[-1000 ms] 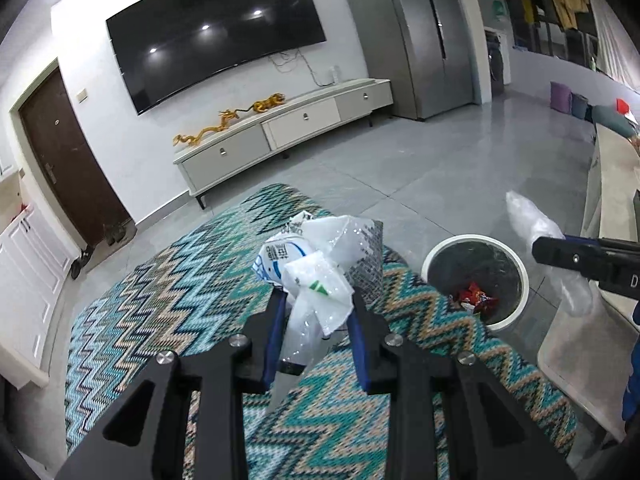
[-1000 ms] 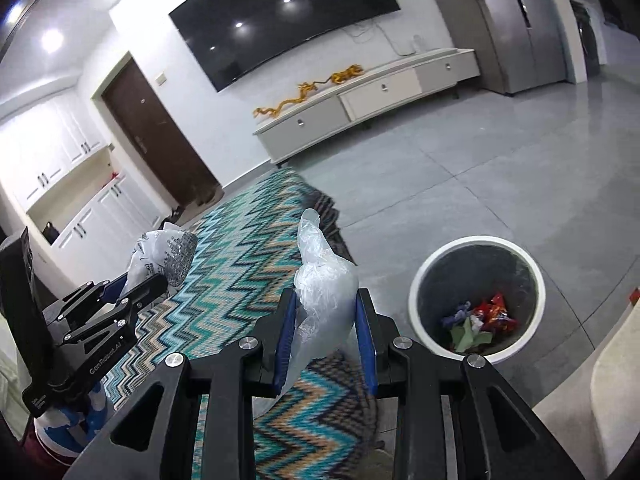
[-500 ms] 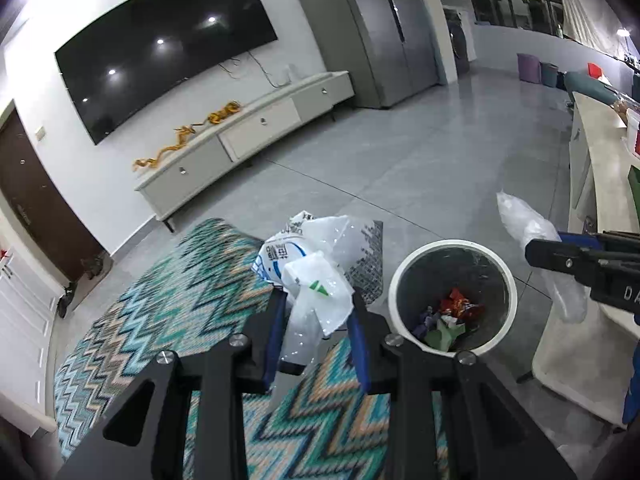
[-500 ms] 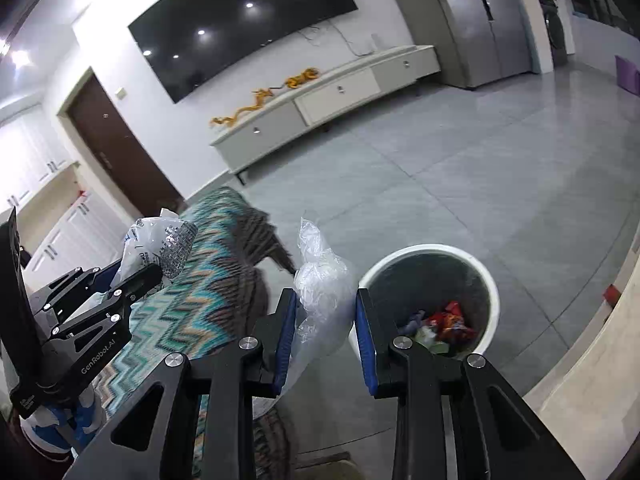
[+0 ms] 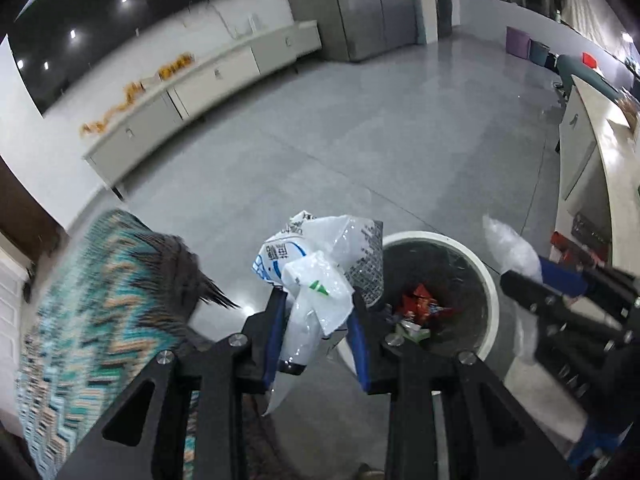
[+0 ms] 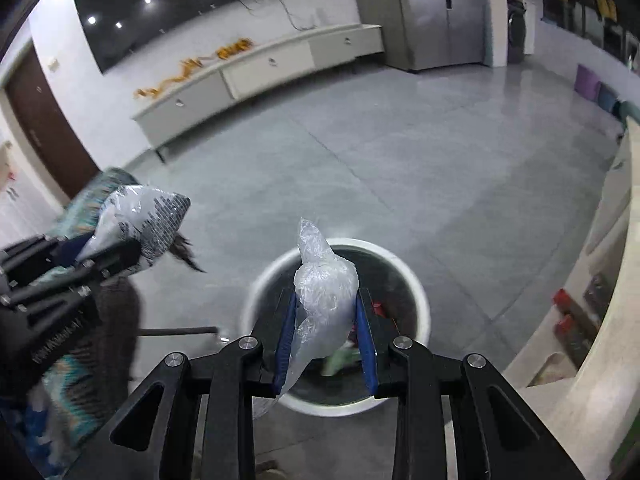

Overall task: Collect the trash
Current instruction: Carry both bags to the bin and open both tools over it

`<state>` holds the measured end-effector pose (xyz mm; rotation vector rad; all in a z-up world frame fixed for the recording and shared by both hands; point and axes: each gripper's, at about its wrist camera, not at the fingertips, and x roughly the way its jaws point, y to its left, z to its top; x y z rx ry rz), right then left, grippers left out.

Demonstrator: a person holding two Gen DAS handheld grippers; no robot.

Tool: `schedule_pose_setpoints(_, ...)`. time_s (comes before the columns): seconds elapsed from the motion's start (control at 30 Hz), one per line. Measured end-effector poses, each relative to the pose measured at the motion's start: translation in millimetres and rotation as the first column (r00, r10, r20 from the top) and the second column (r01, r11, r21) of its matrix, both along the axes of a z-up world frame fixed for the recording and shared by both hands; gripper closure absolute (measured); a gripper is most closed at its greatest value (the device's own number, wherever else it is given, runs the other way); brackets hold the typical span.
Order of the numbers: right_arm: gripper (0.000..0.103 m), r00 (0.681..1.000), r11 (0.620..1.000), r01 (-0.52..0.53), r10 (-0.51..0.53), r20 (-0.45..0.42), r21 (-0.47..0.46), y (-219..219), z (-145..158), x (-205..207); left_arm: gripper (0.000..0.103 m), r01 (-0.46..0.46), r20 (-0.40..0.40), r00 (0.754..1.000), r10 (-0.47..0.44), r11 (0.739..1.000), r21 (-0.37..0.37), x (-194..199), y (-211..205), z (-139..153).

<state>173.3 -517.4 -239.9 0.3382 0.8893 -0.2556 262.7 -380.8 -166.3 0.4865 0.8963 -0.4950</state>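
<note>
The printed wrappers point(image 5: 320, 264), a crumpled bunch of white and clear plastic with a green mark and a grey patterned sheet, are sitting clamped between the blue pads of the left gripper point(image 5: 318, 322), so that claw is grasping them. They are hanging above the grey floor point(image 5: 360, 152), just beside the near-left rim of the bin point(image 5: 494, 304), not over its mouth. The clear bag point(image 6: 324, 292) is being pinched between the pads of the right gripper point(image 6: 325, 334), which is clenching on it too; its twisted top is sticking up and its tail is trailing down below the pads. In the right wrist view this bag is lying directly over the open mouth of the white-rimmed bin, where red and green scraps point(image 5: 420, 308) are showing on the dark liner. The bin is standing on the floor, near the fringed corner of the zigzag rug point(image 5: 100, 312) and near the pale counter point(image 6: 600, 320) on the other side. Each gripper is showing at the edge of the other's view, with the bin between them. Along the far wall a low white cabinet point(image 6: 260, 72) is running under a large dark screen point(image 6: 180, 4).
</note>
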Motion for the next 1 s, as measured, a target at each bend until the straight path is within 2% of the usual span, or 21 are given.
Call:
schedule_pose_setpoints(0.1,0.074,0.999,0.999,0.017,-0.018,-0.040,-0.039,-2,-11,12,0.074,-0.023,-0.069,0.997,0.024,1.000,0.008,14,-11,-12)
schedule_pose_setpoints(0.3,0.074,0.993,0.998,0.019,-0.025,-0.113,-0.056,-13,-30,34,0.072,-0.047,-0.183,0.982,0.048,0.999,0.009,35,-26,-28)
schedule_pose_setpoints(0.53,0.073,0.988,0.999,0.027,-0.032,-0.150,-0.037,-22,-49,50,0.068,-0.086,-0.269,0.959,0.083,0.996,-0.001,45,-38,-51)
schedule_pose_setpoints(0.8,0.072,0.983,0.999,0.046,-0.047,-0.176,-0.007,-34,-71,59,0.062,-0.140,-0.361,0.926,0.109,0.988,-0.060,57,-40,-71)
schedule_pose_setpoints(0.83,0.070,0.982,0.999,0.049,-0.049,-0.181,-0.006,-35,-73,59,0.062,-0.146,-0.367,0.924,0.112,0.987,-0.067,58,-41,-73)
schedule_pose_setpoints(0.93,0.060,0.981,0.998,0.060,-0.060,-0.186,-0.002,-38,-76,60,0.050,-0.158,-0.376,0.920,0.113,0.983,-0.092,60,-41,-74)
schedule_pose_setpoints(1.0,0.058,0.979,0.998,0.066,-0.064,-0.192,0.008,-42,-78,62,0.047,-0.165,-0.384,0.917,0.112,0.980,-0.107,60,-41,-74)
